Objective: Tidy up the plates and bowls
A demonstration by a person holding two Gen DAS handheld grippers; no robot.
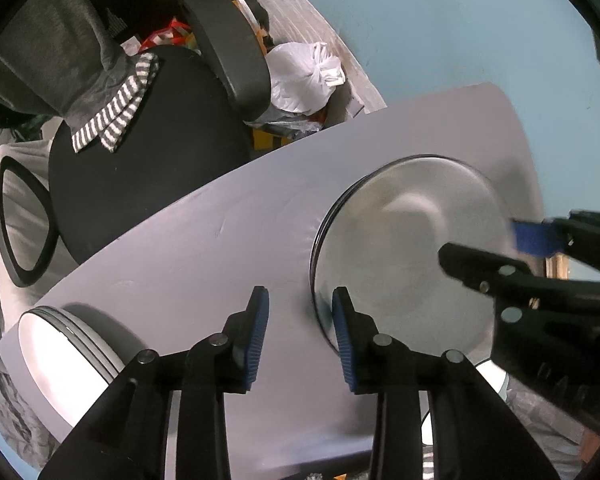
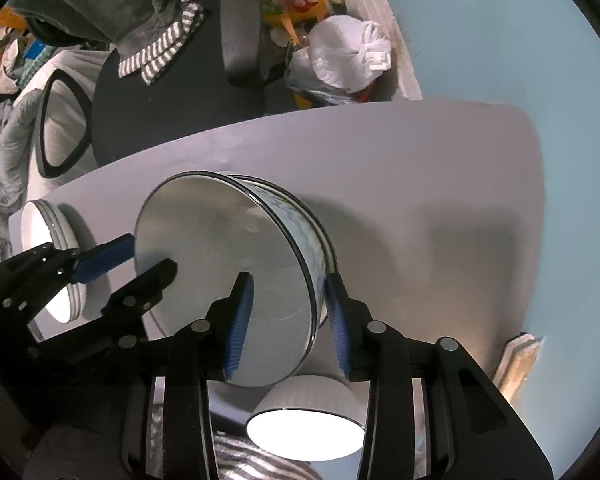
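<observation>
A stack of steel plates sits on the grey table; it also shows in the right wrist view. My left gripper is open, its right finger at the stack's near rim. My right gripper is open, its jaws straddling the stack's rim; in the left wrist view it comes in from the right. A stack of white plates stands at the table's left end, also in the right wrist view. A white bowl sits below my right gripper.
A black office chair with striped cloth stands beyond the table's far edge. A white plastic bag lies on the floor behind it. A blue wall bounds the right side.
</observation>
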